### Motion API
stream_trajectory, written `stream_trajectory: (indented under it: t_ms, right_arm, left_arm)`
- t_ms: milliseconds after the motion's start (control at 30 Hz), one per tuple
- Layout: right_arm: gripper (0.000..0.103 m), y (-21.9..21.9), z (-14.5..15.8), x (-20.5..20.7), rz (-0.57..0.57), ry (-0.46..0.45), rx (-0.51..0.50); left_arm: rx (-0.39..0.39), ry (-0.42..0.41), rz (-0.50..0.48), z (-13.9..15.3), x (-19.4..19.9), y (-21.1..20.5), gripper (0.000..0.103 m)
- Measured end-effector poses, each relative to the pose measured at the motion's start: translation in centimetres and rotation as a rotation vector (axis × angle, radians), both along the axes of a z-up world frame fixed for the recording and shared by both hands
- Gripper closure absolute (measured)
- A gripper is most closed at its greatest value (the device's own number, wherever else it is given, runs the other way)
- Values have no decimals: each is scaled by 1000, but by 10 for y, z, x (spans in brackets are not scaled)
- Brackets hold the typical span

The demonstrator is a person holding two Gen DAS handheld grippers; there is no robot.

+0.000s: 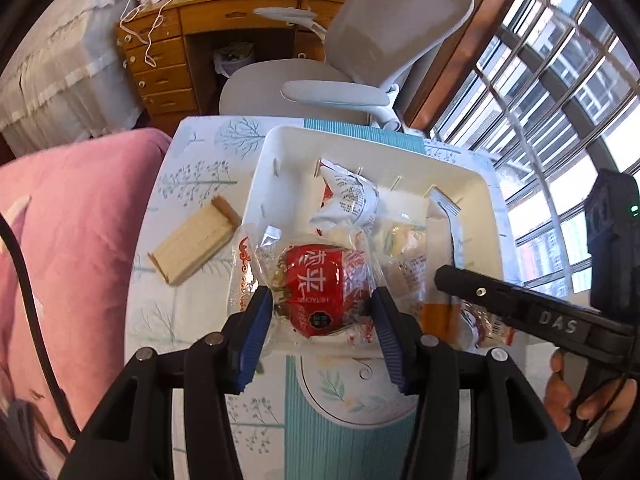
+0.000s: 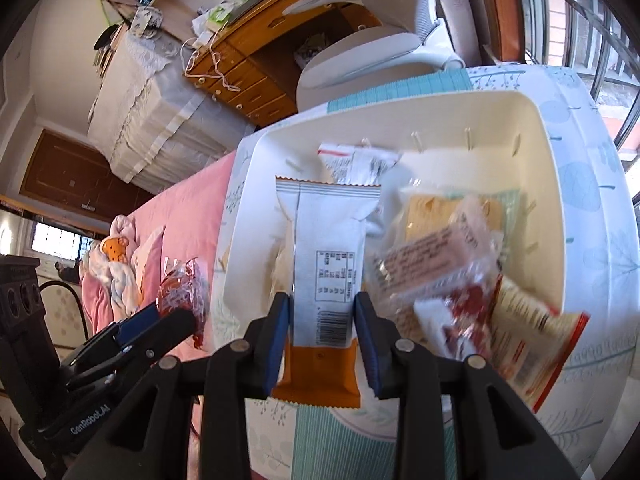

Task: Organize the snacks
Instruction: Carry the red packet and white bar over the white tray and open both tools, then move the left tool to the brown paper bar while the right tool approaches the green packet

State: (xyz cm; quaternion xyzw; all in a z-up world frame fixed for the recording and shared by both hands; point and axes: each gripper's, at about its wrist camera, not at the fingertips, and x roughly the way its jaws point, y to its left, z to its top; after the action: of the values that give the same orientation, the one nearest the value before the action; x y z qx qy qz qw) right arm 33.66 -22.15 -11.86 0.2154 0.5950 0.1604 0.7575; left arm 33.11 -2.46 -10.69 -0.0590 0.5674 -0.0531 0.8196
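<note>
A white plastic bin (image 1: 260,168) stands on the table and holds several snack packets; it fills the right wrist view (image 2: 540,128). My left gripper (image 1: 322,306) is shut on a red snack in clear wrapping (image 1: 318,284), held over the bin's near left corner. It shows at the left of the right wrist view (image 2: 180,292). My right gripper (image 2: 322,316) is shut on a white and orange bar packet (image 2: 326,256), held over the bin's near edge. The packet also shows in the left wrist view (image 1: 440,240), with the right gripper (image 1: 444,276) reaching in from the right.
A small wooden block (image 1: 196,246) lies on the patterned tablecloth (image 1: 192,176) left of the bin. A pink bed (image 1: 72,220) lies left of the table. A grey office chair (image 1: 360,60) and a wooden desk (image 1: 176,48) stand behind. A barred window (image 1: 560,100) is on the right.
</note>
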Motion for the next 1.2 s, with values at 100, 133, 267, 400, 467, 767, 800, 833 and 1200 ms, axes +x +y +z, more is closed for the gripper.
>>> stream_trajectory:
  t_ms: [100, 133, 267, 400, 467, 767, 800, 833, 1200]
  right_arm:
    - [68, -10, 0, 6, -38, -3, 25]
    - [68, -12, -1, 6, -49, -6, 34]
    - [68, -22, -9, 5, -109, 31, 58]
    - [67, -25, -14, -3, -141, 62, 90]
    - [67, -22, -14, -10, -150, 71, 85]
    - [63, 11, -15, -36, -135, 108, 69]
    - [62, 15, -15, -39, -133, 112, 66]
    - [61, 22, -16, -42, -127, 121, 61]
    - [60, 81, -28, -70, -223, 228, 68]
  left_arm:
    - [7, 5, -6, 1, 8, -6, 52]
    - [19, 2, -3, 2, 9, -7, 52]
    - [36, 13, 24, 2, 7, 3, 21]
    - [35, 23, 51, 6, -1, 21, 21]
    - [28, 30, 69, 7, -6, 33, 21]
    - [19, 51, 117, 4, -27, 82, 21]
    - [17, 49, 119, 4, -28, 87, 21]
    - [16, 48, 121, 4, -29, 93, 21]
    - [-23, 88, 43, -14, -23, 153, 20]
